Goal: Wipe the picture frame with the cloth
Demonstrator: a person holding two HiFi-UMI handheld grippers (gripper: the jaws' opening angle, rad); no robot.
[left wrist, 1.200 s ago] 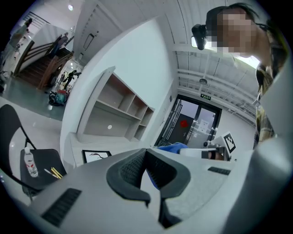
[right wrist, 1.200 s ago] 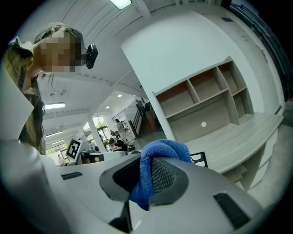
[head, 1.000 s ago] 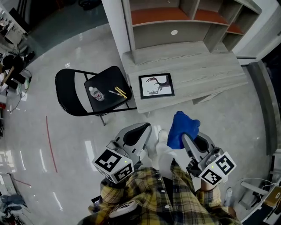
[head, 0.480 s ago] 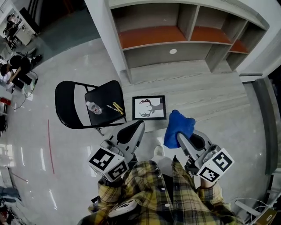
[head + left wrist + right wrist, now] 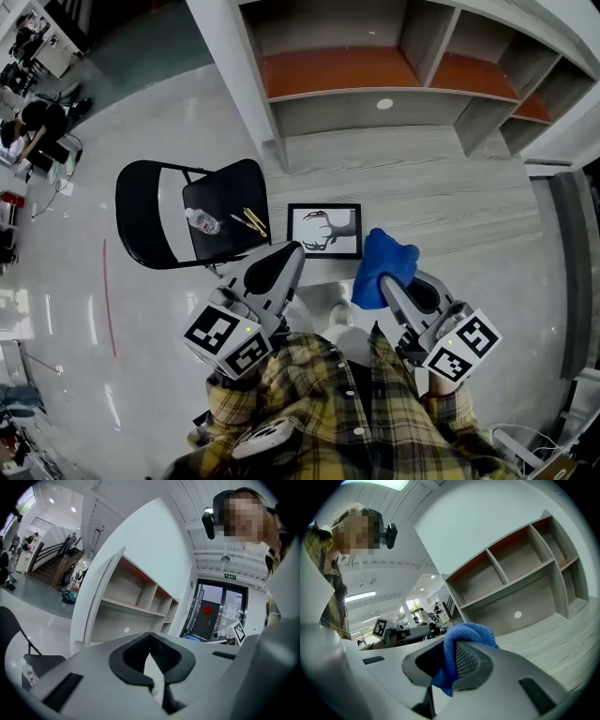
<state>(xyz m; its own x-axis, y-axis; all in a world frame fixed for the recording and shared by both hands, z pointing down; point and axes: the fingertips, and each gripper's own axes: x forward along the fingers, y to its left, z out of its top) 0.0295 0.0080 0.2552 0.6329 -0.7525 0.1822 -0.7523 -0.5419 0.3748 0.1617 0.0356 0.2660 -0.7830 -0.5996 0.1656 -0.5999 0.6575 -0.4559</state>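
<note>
Picture frame (image 5: 324, 231): it lies flat on the grey desk (image 5: 441, 187), close to the desk's near edge, with a dark antler drawing facing up.
Left gripper (image 5: 286, 255): the jaws are closed together and nothing is between them. Its tip is at the near left corner of the picture frame. I cannot tell if it touches the frame.
Right gripper (image 5: 386, 284): the jaws are pressed on the blue cloth (image 5: 382, 267), which bulges out past the tips. This gripper is on the near right side of the picture frame, just beside its corner.
Cloth and picture frame: the bunched cloth is just beside the right edge of the frame. I cannot tell if it rests on anything.
Shelf unit (image 5: 375, 66): it stands beyond the picture frame, at the far side of the desk, with orange boards inside.
Black chair (image 5: 150, 225): it is left of the picture frame, off the desk, with a small bottle (image 5: 202, 221) and some yellow sticks (image 5: 253, 219) on the seat.
Person: a yellow checked shirt (image 5: 328, 412), on the near side of the picture frame, behind both grippers.
</note>
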